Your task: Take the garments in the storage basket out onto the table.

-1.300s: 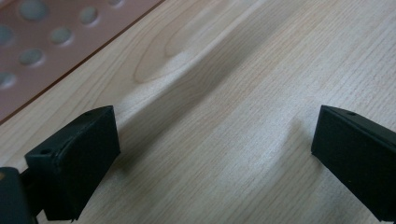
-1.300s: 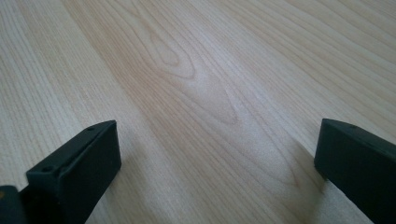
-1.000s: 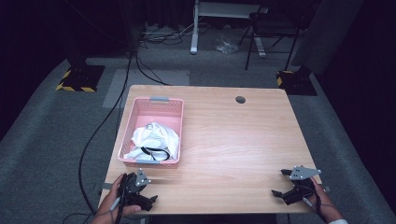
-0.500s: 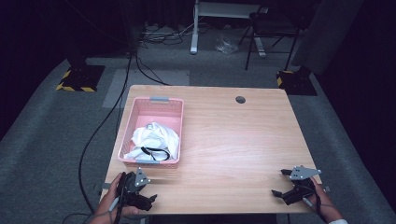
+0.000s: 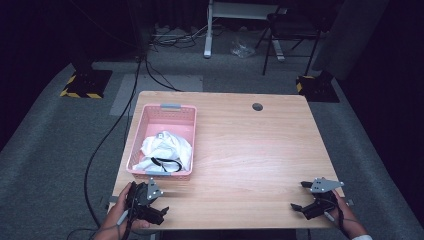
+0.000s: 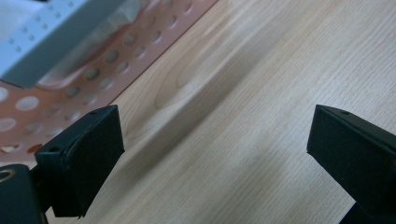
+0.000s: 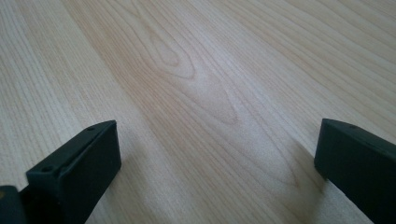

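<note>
My fingers are released on both grippers, left gripper [image 5: 150, 202] just beside the pink basket [image 5: 186, 131]; I could bump it.

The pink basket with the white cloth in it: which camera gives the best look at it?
The high view: it shows the whole pink basket from above, with the white cloth bundled inside. The left gripper view catches a close, blurred stretch of its perforated wall. The right gripper view looks at bare table.
</note>
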Demonstrator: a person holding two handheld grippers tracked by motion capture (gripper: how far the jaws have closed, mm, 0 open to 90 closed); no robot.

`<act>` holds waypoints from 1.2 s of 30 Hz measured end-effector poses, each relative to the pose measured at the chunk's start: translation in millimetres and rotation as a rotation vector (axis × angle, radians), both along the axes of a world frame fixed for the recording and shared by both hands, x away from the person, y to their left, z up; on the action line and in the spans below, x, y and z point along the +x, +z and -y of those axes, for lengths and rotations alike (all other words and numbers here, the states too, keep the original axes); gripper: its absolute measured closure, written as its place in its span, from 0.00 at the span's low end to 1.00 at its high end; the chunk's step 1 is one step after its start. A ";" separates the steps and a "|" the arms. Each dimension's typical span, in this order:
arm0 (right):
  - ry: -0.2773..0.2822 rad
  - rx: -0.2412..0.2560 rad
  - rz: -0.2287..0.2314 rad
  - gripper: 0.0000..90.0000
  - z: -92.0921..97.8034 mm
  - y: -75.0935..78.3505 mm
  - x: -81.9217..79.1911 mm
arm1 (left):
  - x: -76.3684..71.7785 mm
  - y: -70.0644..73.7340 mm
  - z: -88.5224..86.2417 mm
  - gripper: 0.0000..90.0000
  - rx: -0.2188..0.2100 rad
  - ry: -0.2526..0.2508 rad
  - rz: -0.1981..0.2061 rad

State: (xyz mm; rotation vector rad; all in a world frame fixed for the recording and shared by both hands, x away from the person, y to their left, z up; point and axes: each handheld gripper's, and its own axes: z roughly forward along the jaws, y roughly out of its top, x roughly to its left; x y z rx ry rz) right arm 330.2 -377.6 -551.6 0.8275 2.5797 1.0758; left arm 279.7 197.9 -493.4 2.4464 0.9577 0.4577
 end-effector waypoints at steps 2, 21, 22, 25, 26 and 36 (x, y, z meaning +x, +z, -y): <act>-0.001 0.001 0.000 0.01 -0.2 0.0 0.1 | 0.0 2.3 -0.1 0.04 -0.001 0.002 0.009; -0.001 0.001 -0.001 0.01 -0.3 0.0 0.2 | 1.2 21.3 1.1 0.04 -0.047 -0.006 0.069; -0.001 0.001 -0.001 0.01 -0.3 0.0 0.2 | 1.5 22.2 1.0 0.04 -0.048 -0.007 0.072; -0.001 0.001 -0.001 0.01 -0.3 0.0 0.2 | 3.6 25.2 1.4 0.04 -0.052 -0.006 0.086; -0.001 0.001 -0.001 0.01 -0.3 0.0 0.2 | 4.4 25.8 1.9 0.04 -0.054 -0.004 0.088; -0.001 0.001 -0.001 0.01 -0.3 0.0 0.2 | 16.9 33.4 6.9 0.04 -0.042 -0.001 0.109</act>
